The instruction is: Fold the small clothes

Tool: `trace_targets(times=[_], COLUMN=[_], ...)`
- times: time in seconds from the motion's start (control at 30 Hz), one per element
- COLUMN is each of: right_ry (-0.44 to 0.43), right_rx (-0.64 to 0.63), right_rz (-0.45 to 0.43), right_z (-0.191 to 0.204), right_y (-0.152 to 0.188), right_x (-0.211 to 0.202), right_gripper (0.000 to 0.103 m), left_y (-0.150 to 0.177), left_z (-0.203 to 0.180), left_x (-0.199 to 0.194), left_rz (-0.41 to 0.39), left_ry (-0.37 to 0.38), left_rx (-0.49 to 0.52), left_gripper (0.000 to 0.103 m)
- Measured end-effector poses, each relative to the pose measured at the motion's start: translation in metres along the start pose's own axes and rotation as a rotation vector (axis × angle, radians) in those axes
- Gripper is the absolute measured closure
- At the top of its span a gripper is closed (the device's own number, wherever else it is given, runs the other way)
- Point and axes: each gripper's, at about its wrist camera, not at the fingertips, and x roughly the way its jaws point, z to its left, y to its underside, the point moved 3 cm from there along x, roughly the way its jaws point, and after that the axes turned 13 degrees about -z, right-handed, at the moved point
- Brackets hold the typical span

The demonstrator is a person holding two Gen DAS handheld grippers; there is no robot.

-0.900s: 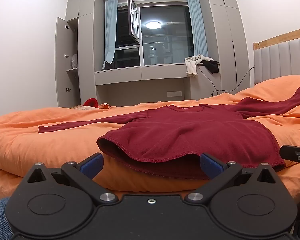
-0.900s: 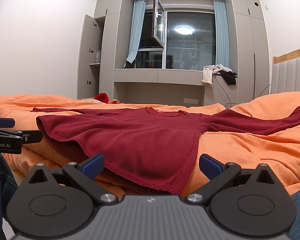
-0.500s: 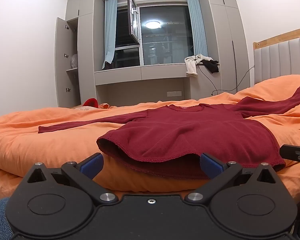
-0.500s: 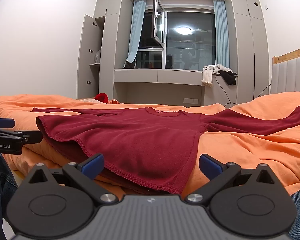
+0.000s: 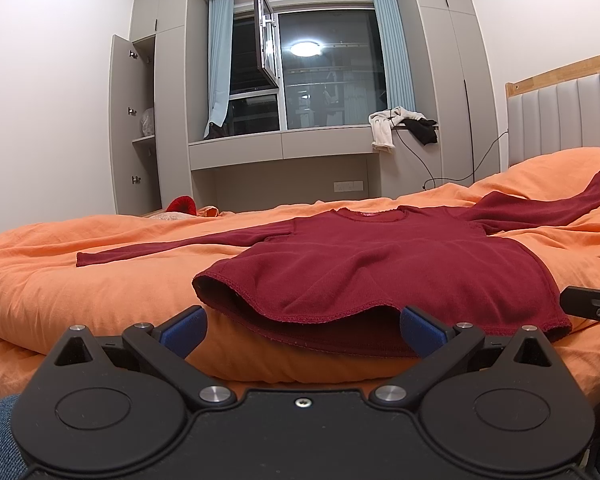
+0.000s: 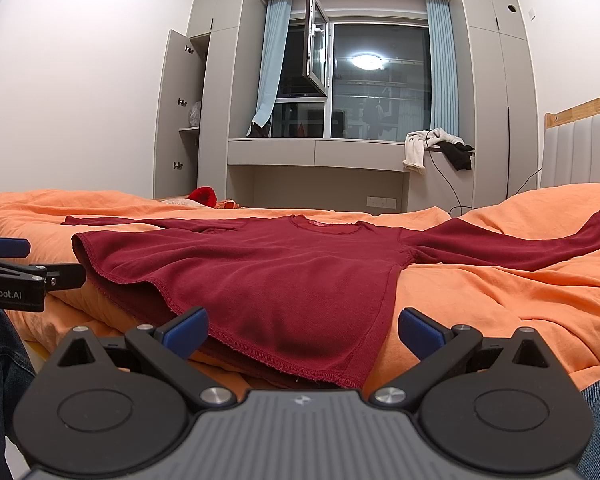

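Left wrist view is showing the left gripper (image 5: 302,330) spread wide and empty, facing the hem of the red shirt (image 5: 380,264), which is lying flat, sleeves out, on the orange bed (image 5: 80,292). The right gripper (image 6: 302,330) is likewise gaping, grasping nothing. Judgement: folding is not yet starting; next, each gripper is needing a hem corner.

The bed (image 5: 60,292) was covered by a rumpled orange duvet (image 6: 500,304). A dark red long-sleeved top (image 5: 380,264) was laid flat on the duvet, neckline toward the far side, both sleeves spread outward. The near hem was seen lifted slightly at the bed's front edge, the front layer standing off the back layer. A small red item (image 5: 182,205) was noted at the far edge of the bed.
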Motion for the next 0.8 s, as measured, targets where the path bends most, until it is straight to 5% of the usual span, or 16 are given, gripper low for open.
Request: trace_targets(times=[0.8], right_ry=[0.000], right_rx=[0.038], right_rz=[0.020], right_z=[-0.0033], right_y=[-0.0028], right_x=[0.0039], right_gripper=[0.000], left_y=[0.0005], left_z=[0.0010], left_x=[0.0001], left_rz=[0.008], left_ry=[-0.002], left_rx=[0.003], left_gripper=[0.000])
